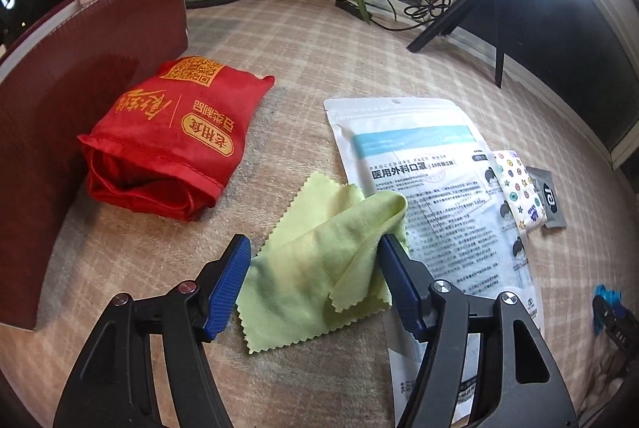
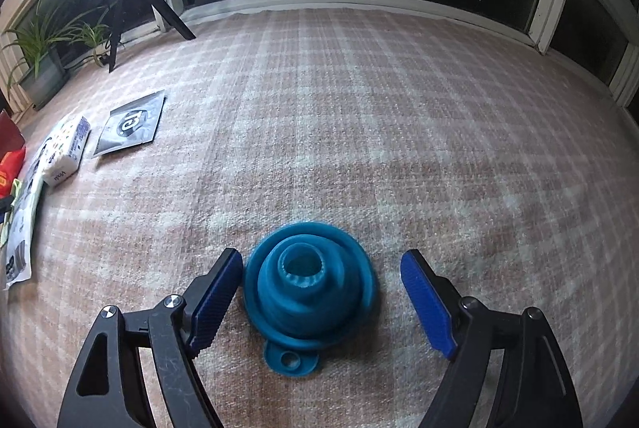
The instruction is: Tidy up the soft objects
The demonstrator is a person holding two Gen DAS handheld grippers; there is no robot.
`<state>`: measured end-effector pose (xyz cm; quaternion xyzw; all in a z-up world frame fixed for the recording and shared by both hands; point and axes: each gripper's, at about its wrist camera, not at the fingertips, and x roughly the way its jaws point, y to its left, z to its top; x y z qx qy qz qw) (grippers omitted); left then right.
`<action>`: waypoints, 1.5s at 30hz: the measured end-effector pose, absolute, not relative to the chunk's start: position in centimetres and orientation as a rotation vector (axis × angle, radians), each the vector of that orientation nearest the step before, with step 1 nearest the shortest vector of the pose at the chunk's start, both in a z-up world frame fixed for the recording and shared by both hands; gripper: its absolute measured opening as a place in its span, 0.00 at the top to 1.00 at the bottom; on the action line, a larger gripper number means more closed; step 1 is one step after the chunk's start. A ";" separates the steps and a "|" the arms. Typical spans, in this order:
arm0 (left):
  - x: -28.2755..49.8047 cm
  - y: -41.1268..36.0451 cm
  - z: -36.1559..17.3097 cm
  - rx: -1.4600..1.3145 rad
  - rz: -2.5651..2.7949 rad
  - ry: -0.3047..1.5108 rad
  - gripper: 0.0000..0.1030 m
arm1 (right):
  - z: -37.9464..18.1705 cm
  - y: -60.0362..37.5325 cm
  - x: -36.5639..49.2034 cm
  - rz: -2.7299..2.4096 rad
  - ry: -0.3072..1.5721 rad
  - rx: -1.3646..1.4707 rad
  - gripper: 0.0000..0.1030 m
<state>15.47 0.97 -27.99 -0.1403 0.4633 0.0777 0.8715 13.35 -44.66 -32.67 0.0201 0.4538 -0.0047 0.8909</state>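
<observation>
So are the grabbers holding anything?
No. The left gripper is open around the green cloth; the right gripper is open around the blue funnel.

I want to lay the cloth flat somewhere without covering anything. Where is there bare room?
The widest bare carpet lies beyond the blue funnel, toward the window frame. A narrower strip runs between the red bag and mask packet. It is crowded around the packet, where the green cloth, tissue pack and grey sachet cluster.

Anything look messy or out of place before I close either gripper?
The green cloth is rumpled, one corner folded over, its edge overlapping the mask packet. The blue funnel sits collapsed, undamaged.
</observation>
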 end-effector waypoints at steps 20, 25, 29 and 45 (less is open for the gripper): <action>15.1 -0.5 -27.7 -0.280 0.054 0.930 0.90 | -32.3 -44.2 12.5 0.023 0.947 0.038 0.46; 14.7 -0.5 -27.2 -0.303 0.036 0.916 0.93 | -32.0 -44.2 12.6 0.028 0.942 0.046 0.49; 14.1 -0.4 -26.3 -0.310 0.030 0.889 0.93 | -31.4 -44.3 12.0 0.016 0.922 0.053 0.50; 11.4 0.9 -20.3 -0.336 -0.013 0.783 0.93 | -24.4 -40.3 10.7 0.088 0.810 0.019 0.50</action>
